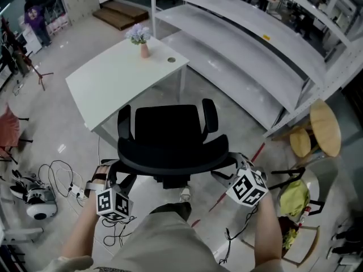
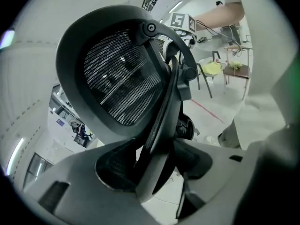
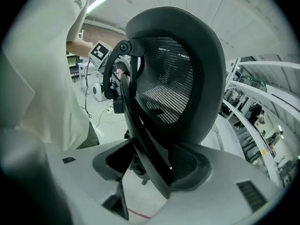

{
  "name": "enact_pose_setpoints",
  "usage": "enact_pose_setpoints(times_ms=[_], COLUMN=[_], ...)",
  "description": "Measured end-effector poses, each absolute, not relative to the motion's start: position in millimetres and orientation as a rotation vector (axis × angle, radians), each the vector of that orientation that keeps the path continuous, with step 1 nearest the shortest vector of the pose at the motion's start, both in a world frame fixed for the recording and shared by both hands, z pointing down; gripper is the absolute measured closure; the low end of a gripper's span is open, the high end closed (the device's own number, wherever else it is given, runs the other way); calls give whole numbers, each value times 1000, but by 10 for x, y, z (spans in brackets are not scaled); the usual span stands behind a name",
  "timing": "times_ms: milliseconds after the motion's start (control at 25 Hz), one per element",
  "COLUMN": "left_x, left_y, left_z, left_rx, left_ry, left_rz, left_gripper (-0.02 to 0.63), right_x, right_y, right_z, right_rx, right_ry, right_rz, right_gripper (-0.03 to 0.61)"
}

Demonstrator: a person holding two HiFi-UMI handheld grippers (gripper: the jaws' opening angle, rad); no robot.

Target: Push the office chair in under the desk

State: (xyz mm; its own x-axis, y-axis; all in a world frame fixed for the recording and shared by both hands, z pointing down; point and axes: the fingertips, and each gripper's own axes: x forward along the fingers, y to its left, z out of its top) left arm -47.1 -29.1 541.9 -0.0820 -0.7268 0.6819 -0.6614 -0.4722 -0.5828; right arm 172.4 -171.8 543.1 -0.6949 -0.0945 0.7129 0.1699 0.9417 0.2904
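Left tongs (image 2: 154, 172), right tongs (image 3: 150, 168) clamp part-hidden chair (image 1: 170, 128)

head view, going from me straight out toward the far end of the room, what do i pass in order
trouser leg → office chair → white desk → vase of flowers at the desk's far edge → wooden platform

Chair (image 1: 170, 137): back seen as black open mesh, frame smooth matt black plastic. Desk (image 1: 113, 78) beyond chair: white top, smooth, matt. Floor (image 1: 62, 140) around chair: pale, glossy, lights reflected. Stool (image 1: 324, 126) right of chair: round seat of pale wood. Shelving (image 1: 238, 55) beyond chair: white, smooth.
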Motion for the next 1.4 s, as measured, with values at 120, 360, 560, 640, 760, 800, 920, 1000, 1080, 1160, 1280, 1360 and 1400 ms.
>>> enact_pose_setpoints(times_ms=[120,360,560,640,760,800,920,1000,1080,1160,1280,1360,1400], left_x=[-460,-543,-607,-618,-596,-579,-540,-550,-556,-549,-554,-566,-578], left_y=[-425,-737,-983,-1041,-1101,-1112,-1125,-1129,-1116,-1099,-1096,-1101,-1106], left_z=[5417,5409,5426,5431,5429,5425,5406,5402,5409,5421,5415,5414,5415], left_rx=[-2064,-2030,-2004,-1999,-1987,-1989,-1985,-1969,-1963,-1966,-1955,-1940,-1934], left_ry=[1627,1719,1775,1790,1807,1816,1835,1850,1872,1897,1930,1952,1963], left_rz=[-1630,-1654,-1684,-1693,-1694,-1693,-1692,-1693,-1697,-1703,-1707,-1709,-1713], left_gripper=[374,371,373,371,371,370,368,368,368,368,370,370,370], right_x=[1689,1520,1379,1339,1310,1307,1292,1250,1208,1177,1111,1060,1031], right_y=[-1932,-2375,-2723,-2814,-2930,-2961,-3035,-3077,-3097,-3113,-3162,-3201,-3220], right_z=[5426,5423,5423,5431,5430,5426,5408,5406,5415,5425,5423,5423,5421], right_rx=[-100,-198,-248,-274,-312,-326,-362,-380,-399,-419,-447,-463,-471], right_ry=[-2294,-2270,-2263,-2260,-2251,-2248,-2243,-2242,-2237,-2231,-2229,-2229,-2231], right_rz=[-436,-434,-466,-472,-478,-480,-490,-501,-507,-514,-531,-541,-547], right_gripper=[337,347,345,347,347,347,347,347,347,347,345,345,345])
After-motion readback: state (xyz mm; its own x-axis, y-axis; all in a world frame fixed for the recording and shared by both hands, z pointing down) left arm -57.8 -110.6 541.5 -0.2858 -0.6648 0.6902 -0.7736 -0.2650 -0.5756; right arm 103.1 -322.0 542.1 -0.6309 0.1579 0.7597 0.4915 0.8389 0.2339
